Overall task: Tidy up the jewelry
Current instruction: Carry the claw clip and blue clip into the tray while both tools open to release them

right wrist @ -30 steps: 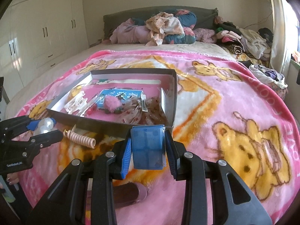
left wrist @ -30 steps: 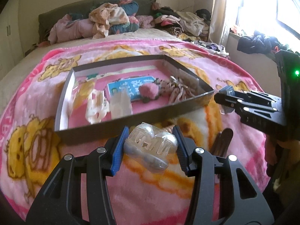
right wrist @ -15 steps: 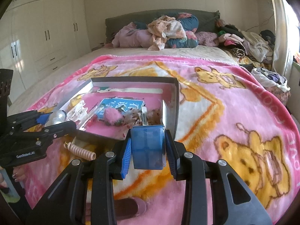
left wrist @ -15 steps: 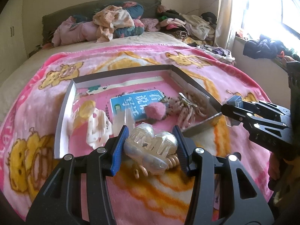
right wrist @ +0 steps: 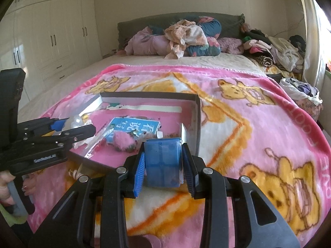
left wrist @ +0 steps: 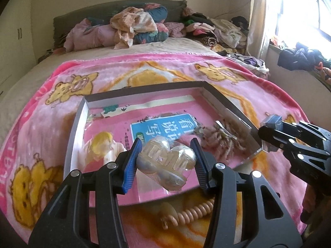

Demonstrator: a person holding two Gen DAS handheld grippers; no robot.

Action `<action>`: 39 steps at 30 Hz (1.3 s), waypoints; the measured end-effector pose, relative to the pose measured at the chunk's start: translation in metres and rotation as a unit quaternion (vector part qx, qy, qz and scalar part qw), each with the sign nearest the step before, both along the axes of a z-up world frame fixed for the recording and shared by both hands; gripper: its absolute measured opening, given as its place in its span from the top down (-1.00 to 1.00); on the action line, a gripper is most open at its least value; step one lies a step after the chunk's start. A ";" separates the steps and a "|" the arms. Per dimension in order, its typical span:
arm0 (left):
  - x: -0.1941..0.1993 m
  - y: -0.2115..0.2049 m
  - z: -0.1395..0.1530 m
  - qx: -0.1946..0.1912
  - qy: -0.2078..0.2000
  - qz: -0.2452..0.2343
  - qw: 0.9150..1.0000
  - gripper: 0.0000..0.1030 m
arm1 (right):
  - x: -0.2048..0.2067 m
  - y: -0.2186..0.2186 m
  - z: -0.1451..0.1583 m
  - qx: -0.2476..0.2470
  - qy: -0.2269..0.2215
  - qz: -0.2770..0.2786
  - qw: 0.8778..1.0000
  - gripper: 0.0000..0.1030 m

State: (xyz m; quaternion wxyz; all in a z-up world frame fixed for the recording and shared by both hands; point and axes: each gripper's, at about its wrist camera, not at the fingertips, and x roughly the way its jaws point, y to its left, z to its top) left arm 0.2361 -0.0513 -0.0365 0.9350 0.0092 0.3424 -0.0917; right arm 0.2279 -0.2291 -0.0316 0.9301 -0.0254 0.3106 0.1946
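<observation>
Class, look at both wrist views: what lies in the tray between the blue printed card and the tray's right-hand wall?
A tangle of brownish hair clips lies there inside the tray, right of the blue card; the left wrist view shows it best.

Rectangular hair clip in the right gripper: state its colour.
Translucent blue rectangular hair clip, clearest in the right wrist view.

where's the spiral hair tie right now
In the left wrist view the spiral hair tie lies on the blanket just outside the tray's near wall, below the left gripper holding the clear claw clip.
</observation>
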 end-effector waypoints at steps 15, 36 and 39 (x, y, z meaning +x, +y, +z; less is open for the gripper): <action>0.039 0.006 -0.010 0.009 0.018 0.021 1.000 0.23 | 0.027 0.025 -0.007 -0.010 0.009 0.028 1.000 0.38; 0.059 0.015 -0.023 0.017 0.030 0.033 0.999 0.23 | 0.035 0.037 -0.029 -0.018 0.033 0.039 0.999 0.13; 0.059 0.015 -0.023 0.015 0.030 0.034 0.999 0.23 | 0.033 0.031 -0.025 -0.010 0.028 0.031 0.999 0.09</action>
